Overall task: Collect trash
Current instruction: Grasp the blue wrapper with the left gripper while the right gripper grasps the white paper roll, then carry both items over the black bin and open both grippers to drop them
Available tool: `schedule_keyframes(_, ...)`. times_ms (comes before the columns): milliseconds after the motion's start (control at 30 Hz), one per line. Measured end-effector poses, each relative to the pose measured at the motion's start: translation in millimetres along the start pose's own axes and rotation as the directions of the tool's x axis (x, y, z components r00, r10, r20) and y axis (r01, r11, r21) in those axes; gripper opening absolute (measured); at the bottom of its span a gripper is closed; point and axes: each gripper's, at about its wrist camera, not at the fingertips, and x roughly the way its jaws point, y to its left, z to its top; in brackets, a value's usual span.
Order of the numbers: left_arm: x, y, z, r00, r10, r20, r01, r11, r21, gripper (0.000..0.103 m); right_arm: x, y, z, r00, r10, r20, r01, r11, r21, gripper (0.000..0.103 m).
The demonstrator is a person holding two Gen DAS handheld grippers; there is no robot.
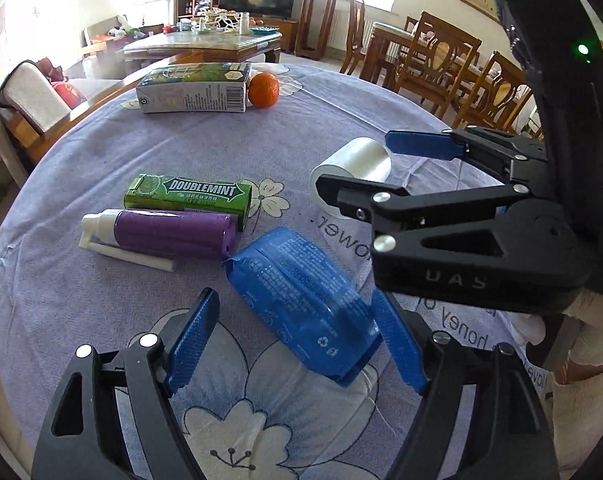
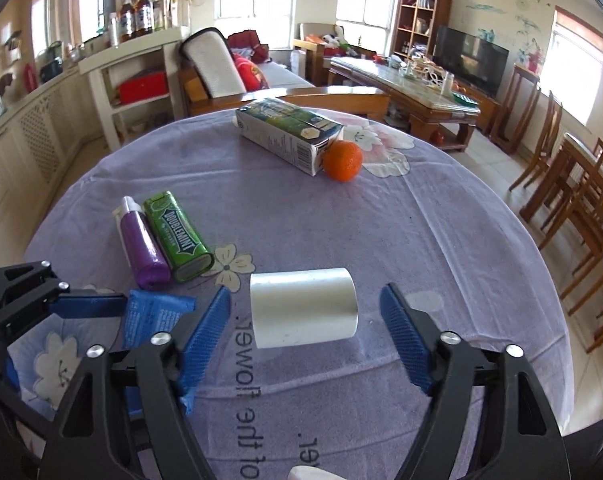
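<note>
A blue plastic wrapper point(image 1: 305, 304) lies on the purple tablecloth between the fingers of my left gripper point(image 1: 297, 336), which is open around it; its right finger is close to the wrapper. A white roll point(image 2: 303, 308) lies on its side between the fingers of my right gripper point(image 2: 305, 340), which is open, with gaps on both sides. The roll point(image 1: 353, 172) and my right gripper point(image 1: 361, 168) also show in the left wrist view. The wrapper point(image 2: 153, 316) and left gripper point(image 2: 89, 304) show at the left of the right wrist view.
A green Doublemint pack point(image 1: 189, 196) and a purple spray bottle point(image 1: 161, 232) lie side by side left of the wrapper. A milk carton point(image 1: 193, 88) and an orange point(image 1: 263, 89) lie at the far side of the round table point(image 2: 441, 240). Wooden chairs point(image 1: 441, 64) stand beyond.
</note>
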Motion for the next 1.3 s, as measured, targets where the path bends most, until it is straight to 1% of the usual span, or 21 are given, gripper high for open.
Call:
schedule_keyframes(33,-1,0,-1,1.000,-0.009,0.004,0.009,1.000,0.000,0.069,2,-1,-1,1.000,0.003,-0.006,-0.003,1.000,0.007,0.061)
schedule_keyframes(67,-2,1,-2,1.000,-0.013,0.006,0.013,1.000,-0.001,0.067,3,-3,-2,1.000,0.006,-0.011,-0.006,1.000,0.014,0.053)
schedule_keyframes(100,-3,2,-3,1.000,-0.017,0.008,0.017,1.000,-0.006,0.064,3,-5,-4,1.000,0.011,-0.012,-0.011,1.000,0.021,0.051)
schedule_keyframes(133,-4,4,-3,1.000,-0.023,0.009,0.024,1.000,-0.009,0.063,3,-7,-5,1.000,0.015,-0.010,-0.015,0.999,0.029,0.051)
schedule_keyframes(167,-5,5,-4,1.000,-0.028,0.010,0.028,1.000,-0.010,0.060,2,-10,-7,1.000,0.023,-0.009,-0.023,0.999,0.042,0.051)
schedule_keyframes(200,-6,7,-5,0.999,-0.035,0.013,0.035,0.999,-0.013,0.053,-1,-13,-8,1.000,0.031,0.000,-0.031,0.998,0.058,0.051)
schedule_keyframes(233,-7,6,-5,0.999,-0.040,0.015,0.041,0.999,-0.018,0.051,-4,-16,-8,0.999,0.037,0.010,-0.037,0.997,0.070,0.051)
schedule_keyframes(300,-9,7,-5,0.999,-0.049,0.019,0.049,0.998,-0.024,0.041,-10,-20,-11,0.999,0.049,0.023,-0.051,0.994,0.093,0.050)
schedule_keyframes(433,-12,9,-5,0.998,-0.050,0.030,0.051,0.998,-0.026,0.037,-28,-29,-19,0.996,0.070,0.060,-0.077,0.987,0.138,0.050)
schedule_keyframes(500,-14,9,-6,0.998,-0.044,0.043,0.045,0.999,-0.022,0.031,-41,-34,-24,0.992,0.085,0.089,-0.099,0.981,0.166,0.050)
schedule_keyframes(700,-23,7,-8,0.993,-0.060,0.098,0.060,0.998,-0.004,0.028,-87,-53,-47,0.976,0.112,0.186,-0.158,0.954,0.256,0.050)
schedule_keyframes(833,-33,1,-7,0.982,-0.110,0.154,0.108,0.994,0.016,0.026,-114,-64,-63,0.964,0.117,0.238,-0.189,0.932,0.310,0.050)
schedule_keyframes(867,-35,-2,-7,0.980,-0.112,0.163,0.110,0.994,0.020,0.025,-120,-67,-66,0.961,0.116,0.249,-0.195,0.928,0.318,0.050)
schedule_keyframes(967,-35,-10,-1,0.984,-0.079,0.160,0.073,0.997,0.038,0.025,-136,-74,-76,0.955,0.108,0.275,-0.201,0.920,0.336,0.050)
schedule_keyframes(1033,-31,-12,2,0.987,-0.070,0.144,0.064,0.997,0.043,0.024,-144,-78,-82,0.952,0.106,0.288,-0.206,0.916,0.344,0.050)
schedule_keyframes(1100,-32,-15,3,0.984,-0.061,0.166,0.055,0.998,0.042,0.022,-150,-81,-88,0.951,0.102,0.293,-0.206,0.913,0.351,0.050)
schedule_keyframes(1233,-41,-30,7,0.975,-0.103,0.199,0.089,0.993,0.079,0.022,-163,-90,-100,0.945,0.087,0.315,-0.208,0.904,0.374,0.049)
schedule_keyframes(1300,-46,-42,12,0.966,-0.133,0.221,0.112,0.988,0.106,0.022,-172,-98,-107,0.940,0.070,0.335,-0.207,0.896,0.392,0.049)
